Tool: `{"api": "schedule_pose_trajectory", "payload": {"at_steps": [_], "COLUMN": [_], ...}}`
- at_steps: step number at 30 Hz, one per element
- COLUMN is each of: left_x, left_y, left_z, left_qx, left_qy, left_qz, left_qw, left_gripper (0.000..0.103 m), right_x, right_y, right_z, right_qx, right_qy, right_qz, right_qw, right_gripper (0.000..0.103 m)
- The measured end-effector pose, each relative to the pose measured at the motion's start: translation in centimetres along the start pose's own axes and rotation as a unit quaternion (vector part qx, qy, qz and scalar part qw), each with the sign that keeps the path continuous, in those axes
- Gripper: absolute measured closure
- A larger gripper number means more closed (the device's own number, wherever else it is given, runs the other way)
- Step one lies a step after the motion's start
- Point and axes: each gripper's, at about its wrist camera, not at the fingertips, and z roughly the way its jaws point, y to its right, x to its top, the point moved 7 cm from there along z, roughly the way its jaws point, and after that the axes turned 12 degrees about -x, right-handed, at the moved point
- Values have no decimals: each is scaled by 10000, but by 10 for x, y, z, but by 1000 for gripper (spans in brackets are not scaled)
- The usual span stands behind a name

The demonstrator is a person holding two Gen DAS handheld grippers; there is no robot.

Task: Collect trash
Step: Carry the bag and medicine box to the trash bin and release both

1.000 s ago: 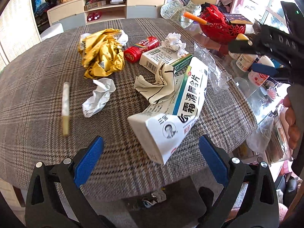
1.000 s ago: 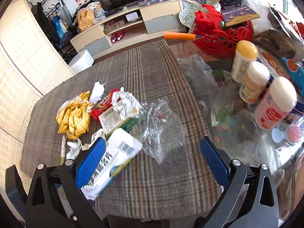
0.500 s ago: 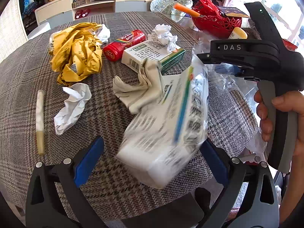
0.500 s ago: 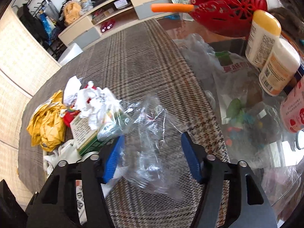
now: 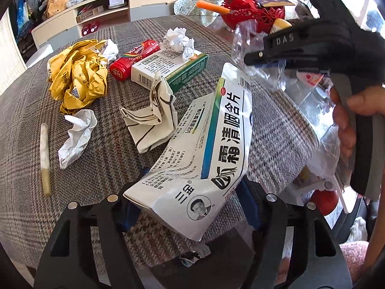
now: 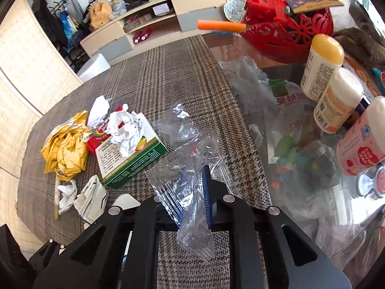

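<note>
My right claw (image 6: 192,192) pinches a clear, crinkly plastic wrapper (image 6: 190,180); my left claw (image 5: 190,207) grips a glossy white cardboard carton (image 5: 204,149). Below, I see rough woven plaid cloth (image 6: 168,77) at centre frame, smooth reflective glass tabletop (image 6: 300,192) at right, and crumpled matt yellow paper (image 5: 77,79) upper left.

I see plaid-covered table (image 5: 276,130) carrying yellow wrapper (image 5: 77,77), red tube (image 5: 134,59), green-white box (image 5: 168,68), crumpled paper (image 5: 75,137), cigarette (image 5: 45,159), folded napkin (image 5: 151,118).
</note>
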Motion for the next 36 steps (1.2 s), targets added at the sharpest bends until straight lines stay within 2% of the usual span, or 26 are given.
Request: {"api": "schedule_pose_trajectory", "payload": {"at_steps": [5,10,17,21,26,31,36], "left_x": [-17,-34,-68,-97,-145,-191,-219], "left_y": [2,10,26,35,33,26,18], "left_z": [-18,-39,-67,-82,-93,-86,-70], "left_qx": [66,90,222,350,473,524,394], "left_qy": [21,159,319,395,502,479,447], "left_qz": [-57,-187,-370,-405,-746,-1102,-1488], "left_qw": [10000,9997,9986,9978,9948,9914,9871], "left_gripper": [38,38,38,38,38,38,38], "right_x": [-11,-33,-94,-134,-183,-224,-256], "right_y": [-1,-2,-2,-2,-8,-18,-31], "right_z": [-21,-48,-74,-87,-100,-96,-83], "right_qx": [-37,103,375,402,500,634,864], "right_qy": [69,113,-1,-36,-74,-266,-523], "right_qz": [-156,-198,-159,-250,-490,-682,-740], "right_qw": [9998,9997,9992,9989,9975,9953,9921], "right_gripper": [88,88,88,88,88,88,88]}}
